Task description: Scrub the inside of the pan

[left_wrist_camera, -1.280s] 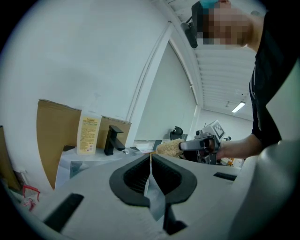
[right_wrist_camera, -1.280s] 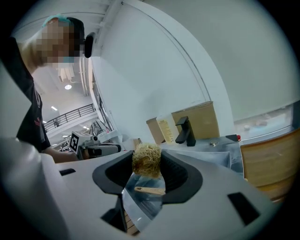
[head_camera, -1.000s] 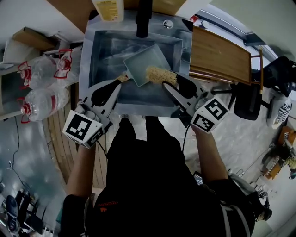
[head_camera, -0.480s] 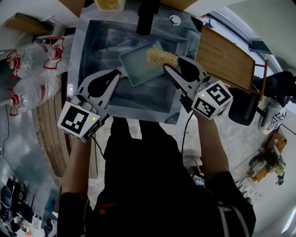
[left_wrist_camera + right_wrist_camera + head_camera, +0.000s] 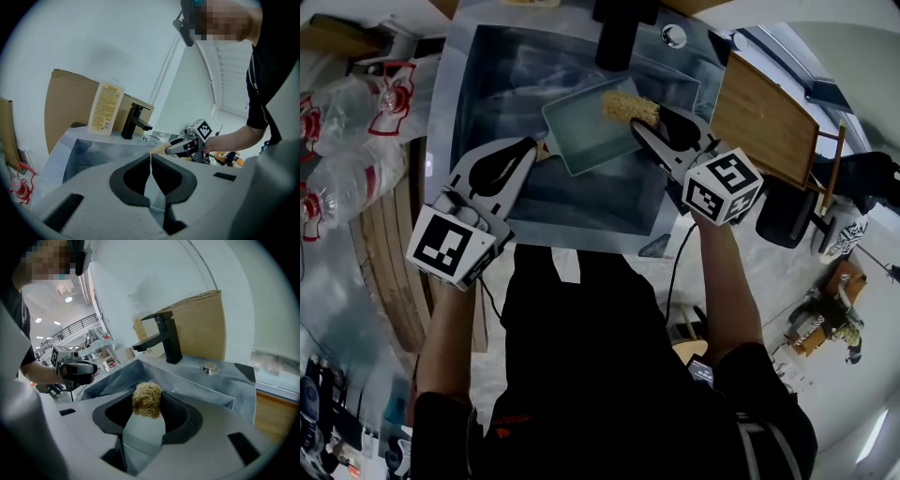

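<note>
In sink (image 5: 450, 112): one pan (image 5: 586, 136), handle hidden behind left gripper (image 5: 536, 150), seemingly pinched shut on it. Clamped in right gripper (image 5: 647, 122): one scrubber (image 5: 628, 107), at pan's far corner. Cut off at top: one faucet (image 5: 617, 37).

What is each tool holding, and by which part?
Right tool grips the tan scrubber by one end; left tool is shut on the pan at its left corner.

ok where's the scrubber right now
In the head view the scrubber is clamped in the right gripper, at the far right edge of the pan inside the sink, just below the black faucet.
</note>
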`<state>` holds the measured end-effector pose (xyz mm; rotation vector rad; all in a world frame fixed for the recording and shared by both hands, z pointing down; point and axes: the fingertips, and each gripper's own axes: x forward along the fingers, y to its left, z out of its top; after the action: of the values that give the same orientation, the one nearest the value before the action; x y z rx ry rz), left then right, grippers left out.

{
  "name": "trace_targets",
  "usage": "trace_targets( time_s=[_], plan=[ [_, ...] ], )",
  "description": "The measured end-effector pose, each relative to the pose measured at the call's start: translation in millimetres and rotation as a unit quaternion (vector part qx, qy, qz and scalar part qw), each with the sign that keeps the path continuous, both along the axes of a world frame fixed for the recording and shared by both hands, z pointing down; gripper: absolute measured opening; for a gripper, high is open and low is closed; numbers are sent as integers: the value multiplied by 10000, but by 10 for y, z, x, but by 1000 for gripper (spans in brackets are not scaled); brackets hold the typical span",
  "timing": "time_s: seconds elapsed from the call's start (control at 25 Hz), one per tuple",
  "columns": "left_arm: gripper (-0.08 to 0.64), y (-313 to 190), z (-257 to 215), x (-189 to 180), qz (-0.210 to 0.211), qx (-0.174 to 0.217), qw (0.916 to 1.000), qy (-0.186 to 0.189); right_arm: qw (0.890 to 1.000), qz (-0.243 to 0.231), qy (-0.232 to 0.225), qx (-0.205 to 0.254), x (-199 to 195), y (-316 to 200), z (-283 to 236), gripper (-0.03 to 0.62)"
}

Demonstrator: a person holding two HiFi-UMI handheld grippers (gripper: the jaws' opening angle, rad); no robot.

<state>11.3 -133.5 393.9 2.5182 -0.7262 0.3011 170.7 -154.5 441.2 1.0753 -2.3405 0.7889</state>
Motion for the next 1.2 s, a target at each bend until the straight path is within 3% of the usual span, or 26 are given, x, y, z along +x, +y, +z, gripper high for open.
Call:
trace_targets(
  time_s=[0.4,0.6,0.92,1.2],
  plan=[
    [26,-106,143,-46,116,-95,9998,155,9924,-484,1106,-244,-4,-233,452,183],
    [26,-199,195,-52,81,-115,9997,207,9765,-999,1875,-365,-9,-242,689,183],
    [26,-181,352,-26,62,-245,9995,208,9520,-1363,2700,-460,60,-264,930,183],
    [26,-168,413,17,49,-285,9993,242,9378,-1557,3054,-547,50,-273,1056,183]
  ],
)
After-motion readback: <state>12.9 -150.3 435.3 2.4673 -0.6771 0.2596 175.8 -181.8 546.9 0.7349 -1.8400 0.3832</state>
